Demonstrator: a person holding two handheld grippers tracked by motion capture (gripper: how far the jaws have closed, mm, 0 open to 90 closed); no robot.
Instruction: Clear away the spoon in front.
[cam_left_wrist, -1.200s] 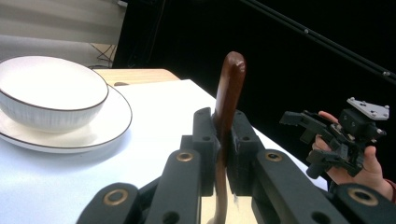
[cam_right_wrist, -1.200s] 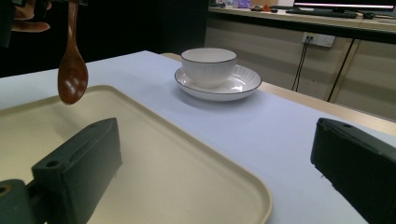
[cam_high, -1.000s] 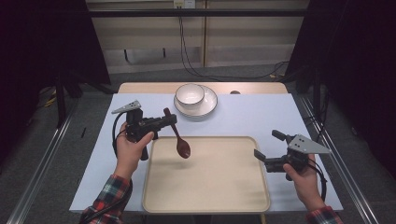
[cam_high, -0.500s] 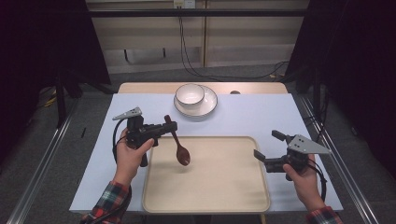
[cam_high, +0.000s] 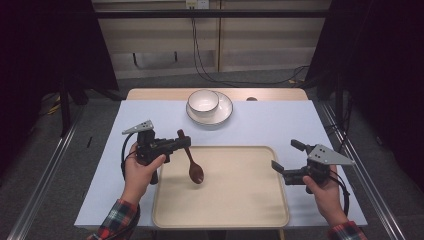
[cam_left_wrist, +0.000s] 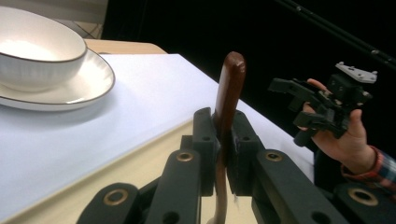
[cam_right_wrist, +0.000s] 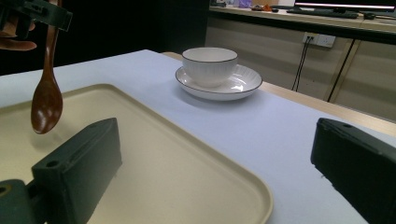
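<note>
Your L gripper pinches the wooden spoon by its handle, bowl end hanging over the beige tray's left part w/o touching, while your R gripper hovers spread wide at the tray's right edge.

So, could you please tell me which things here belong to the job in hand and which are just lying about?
In the job:
- wooden spoon, clamped by its handle in the left gripper, bowl end hanging over the tray
- beige tray

Lying about:
- white bowl on its plate
- right gripper, open, holding nothing
</note>
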